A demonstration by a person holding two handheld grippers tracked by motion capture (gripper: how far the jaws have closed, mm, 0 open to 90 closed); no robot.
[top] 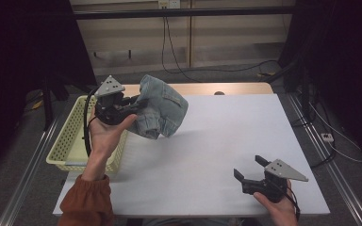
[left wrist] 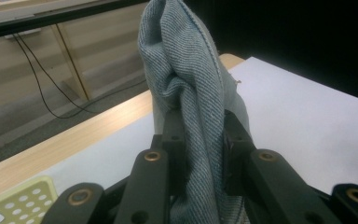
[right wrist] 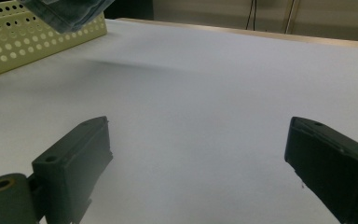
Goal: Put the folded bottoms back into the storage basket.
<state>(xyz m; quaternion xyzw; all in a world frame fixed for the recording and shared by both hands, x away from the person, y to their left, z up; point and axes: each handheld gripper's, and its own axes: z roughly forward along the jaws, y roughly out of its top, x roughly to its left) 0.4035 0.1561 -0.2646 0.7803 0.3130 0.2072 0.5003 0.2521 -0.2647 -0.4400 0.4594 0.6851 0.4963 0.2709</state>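
My left gripper [top: 131, 104] pinches bunched denim [top: 162, 107] aloft near the left basket [top: 68, 141]; its weight might slip the fold free, right gripper [top: 248, 172] spread.

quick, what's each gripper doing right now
left gripper: closed on the denim cloth, lifted off the table.
right gripper: open, holding nothing.
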